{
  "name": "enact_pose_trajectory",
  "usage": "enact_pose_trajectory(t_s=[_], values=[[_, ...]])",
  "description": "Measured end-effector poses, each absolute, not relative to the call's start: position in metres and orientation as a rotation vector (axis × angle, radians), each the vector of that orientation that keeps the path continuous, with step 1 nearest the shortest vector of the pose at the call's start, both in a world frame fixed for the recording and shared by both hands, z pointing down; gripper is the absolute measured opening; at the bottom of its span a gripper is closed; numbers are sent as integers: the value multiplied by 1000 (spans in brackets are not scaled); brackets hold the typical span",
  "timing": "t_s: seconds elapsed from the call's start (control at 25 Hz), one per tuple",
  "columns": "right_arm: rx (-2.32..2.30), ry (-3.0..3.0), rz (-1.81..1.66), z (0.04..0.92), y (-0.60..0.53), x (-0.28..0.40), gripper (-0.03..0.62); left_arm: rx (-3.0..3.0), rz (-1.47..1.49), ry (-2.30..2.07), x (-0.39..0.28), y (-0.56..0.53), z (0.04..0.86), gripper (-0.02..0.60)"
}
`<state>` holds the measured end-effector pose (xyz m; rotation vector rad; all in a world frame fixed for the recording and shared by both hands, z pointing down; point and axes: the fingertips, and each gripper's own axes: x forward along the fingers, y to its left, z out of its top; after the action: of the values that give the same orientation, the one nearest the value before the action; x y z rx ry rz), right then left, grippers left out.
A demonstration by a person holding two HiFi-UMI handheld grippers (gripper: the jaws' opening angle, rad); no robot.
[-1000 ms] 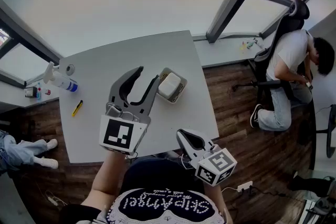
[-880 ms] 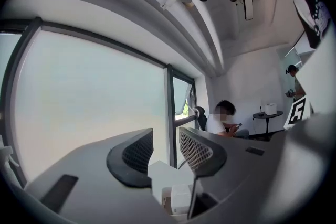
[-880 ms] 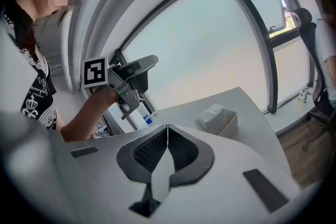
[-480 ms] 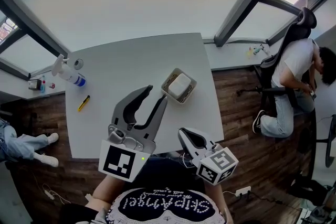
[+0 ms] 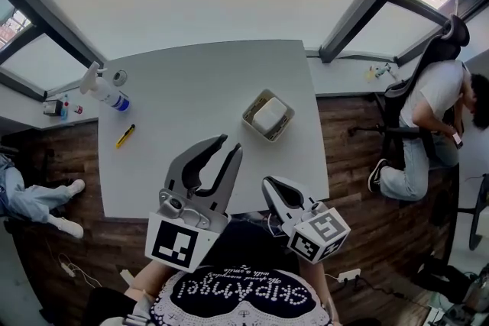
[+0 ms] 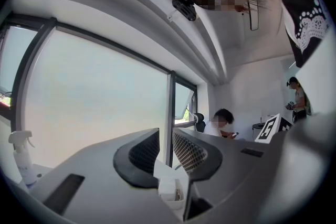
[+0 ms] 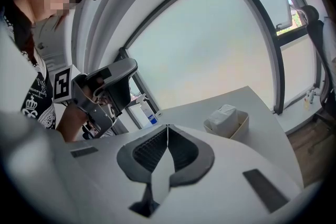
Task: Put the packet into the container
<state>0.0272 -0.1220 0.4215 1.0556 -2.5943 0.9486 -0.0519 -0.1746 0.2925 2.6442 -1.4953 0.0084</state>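
A pale grey, square-cornered table [image 5: 191, 103] fills the middle of the head view. Over its near edge hangs the left gripper [image 5: 230, 143], its jaws closing with a narrow gap left and nothing between them. The right gripper [image 5: 269, 183] sits beside it, jaws pressed together and empty. Toward the table's right side stands a small beige rectangular container [image 5: 252, 109], and the white packet [image 5: 271, 116] lies inside it. At the far left corner rests a white spray bottle [image 5: 105, 88], and near it a yellow utility knife [image 5: 125, 136].
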Motion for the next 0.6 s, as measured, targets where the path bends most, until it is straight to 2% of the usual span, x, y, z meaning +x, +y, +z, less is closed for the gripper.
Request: enact_pose_trajectory(t_s=[0.6], values=[[1059, -2608, 969, 420, -120, 34, 15, 2529, 147, -1509, -63, -157, 344, 21]])
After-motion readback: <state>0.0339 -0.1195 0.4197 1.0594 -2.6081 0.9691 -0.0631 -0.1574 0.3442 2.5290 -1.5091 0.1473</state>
